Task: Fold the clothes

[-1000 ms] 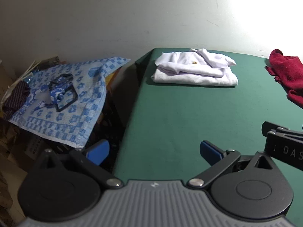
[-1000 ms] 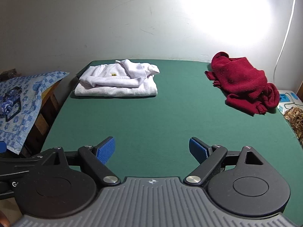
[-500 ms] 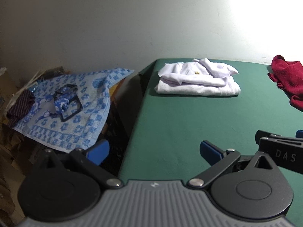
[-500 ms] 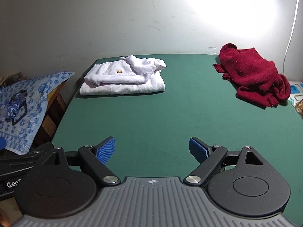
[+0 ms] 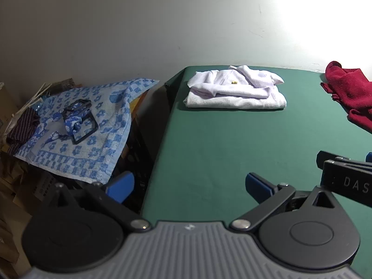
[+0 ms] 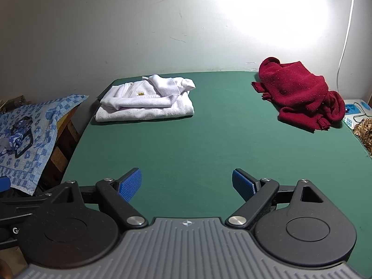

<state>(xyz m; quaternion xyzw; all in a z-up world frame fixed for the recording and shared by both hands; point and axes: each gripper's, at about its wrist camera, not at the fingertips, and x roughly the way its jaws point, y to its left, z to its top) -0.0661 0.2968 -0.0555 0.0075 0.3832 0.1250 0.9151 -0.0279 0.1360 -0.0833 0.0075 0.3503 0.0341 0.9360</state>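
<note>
While both claws hang wide open and empty over the worktop (image 6: 186, 144), the crumpled red garment (image 6: 300, 93) lies far right by the wall, nearer the right claw (image 6: 187, 182) than the left claw (image 5: 189, 183); the white clothes (image 6: 146, 102) sit folded far left.

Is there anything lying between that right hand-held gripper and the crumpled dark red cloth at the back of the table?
Nothing visible. Between the right hand-held gripper, jaws open and empty, and the crumpled dark red cloth lies only bare green tabletop. The folded white garment sits off to the left, out of the way.
</note>
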